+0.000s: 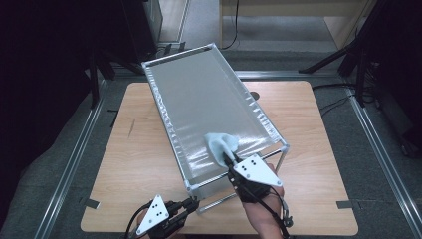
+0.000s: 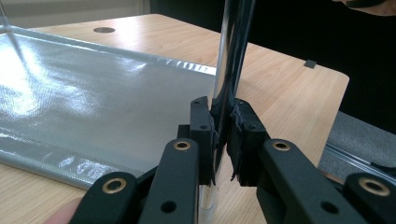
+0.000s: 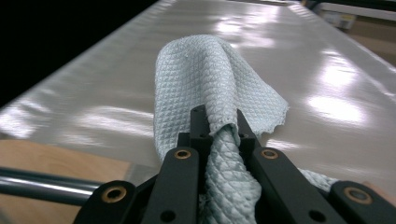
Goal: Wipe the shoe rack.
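Softly quilted cloth (image 3: 205,79) (glossy sheet (image 3: 327,70) beneath)

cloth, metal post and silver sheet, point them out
cloth (image 3: 205,79), right gripper view, raised fold
metal post (image 2: 229,56), left gripper view, shiny shaft
silver sheet (image 1: 199,99), high view, bare middle

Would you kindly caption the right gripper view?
Right claw clamps a pale quilted cloth on the rack's glossy grey sheet.

Light wood tabletop (image 1: 139,149), rounded corners, small round cable hole (image 1: 255,95) near far right edge. Strips of dark tape at near left (image 1: 91,203) and near right (image 1: 344,204) corners. Metal floor rails (image 1: 69,164) flank both sides. Grey carpet (image 1: 383,199) beyond; black stand legs (image 1: 331,59) past far right corner.
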### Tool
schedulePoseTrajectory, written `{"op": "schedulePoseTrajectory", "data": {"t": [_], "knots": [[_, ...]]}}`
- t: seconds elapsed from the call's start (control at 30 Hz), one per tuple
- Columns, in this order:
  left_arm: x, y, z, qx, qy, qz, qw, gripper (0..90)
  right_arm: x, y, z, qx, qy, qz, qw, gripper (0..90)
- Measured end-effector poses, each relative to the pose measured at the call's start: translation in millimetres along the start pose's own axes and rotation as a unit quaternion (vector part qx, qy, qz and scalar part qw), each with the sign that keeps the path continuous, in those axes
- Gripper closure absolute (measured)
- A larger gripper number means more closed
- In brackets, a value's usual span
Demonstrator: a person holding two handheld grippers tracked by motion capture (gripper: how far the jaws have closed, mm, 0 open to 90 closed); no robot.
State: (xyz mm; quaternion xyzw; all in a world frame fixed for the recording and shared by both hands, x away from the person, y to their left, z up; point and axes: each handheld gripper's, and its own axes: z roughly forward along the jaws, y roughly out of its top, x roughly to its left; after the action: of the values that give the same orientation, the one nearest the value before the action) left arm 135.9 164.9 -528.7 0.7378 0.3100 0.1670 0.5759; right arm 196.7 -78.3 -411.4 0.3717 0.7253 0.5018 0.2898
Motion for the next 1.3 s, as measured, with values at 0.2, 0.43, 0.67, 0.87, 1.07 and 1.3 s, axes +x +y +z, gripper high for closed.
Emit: {"op": "schedulePoseTrajectory", "data": {"t": [0.2,0.43,0.67,0.87,1.07,1.3], "knots": [[-0.9,-0.2,0.0,-0.001,0.003,-0.002,1.0000,82.0,32.0,1.7,2.9,-0.011,0.055,-0.018,0.9983,85.0],[0.2,-0.1,0.1,-0.001,-0.002,-0.002,1.0000,81.9,28.9,2.6,-2.3,-0.009,0.063,-0.045,0.9970,84.6],[0.6,-0.2,-1.1,0.001,-0.003,-0.002,1.0000,81.8,-14.3,-0.6,-9.4,-0.004,0.002,-0.031,0.9995,84.5],[0.6,-0.2,-1.0,0.000,-0.003,-0.002,1.0000,81.9,-49.7,-2.1,-14.0,0.003,-0.069,-0.021,0.9974,83.7],[1.6,-0.6,-0.7,-0.001,-0.007,-0.007,0.9999,81.7,-74.6,-2.1,-20.8,0.001,-0.129,0.007,0.9917,83.3],[1.4,-0.6,-0.8,-0.001,-0.006,-0.008,0.9999,81.6,-52.9,-0.5,-16.9,0.004,-0.088,0.009,0.9961,83.9]]}}
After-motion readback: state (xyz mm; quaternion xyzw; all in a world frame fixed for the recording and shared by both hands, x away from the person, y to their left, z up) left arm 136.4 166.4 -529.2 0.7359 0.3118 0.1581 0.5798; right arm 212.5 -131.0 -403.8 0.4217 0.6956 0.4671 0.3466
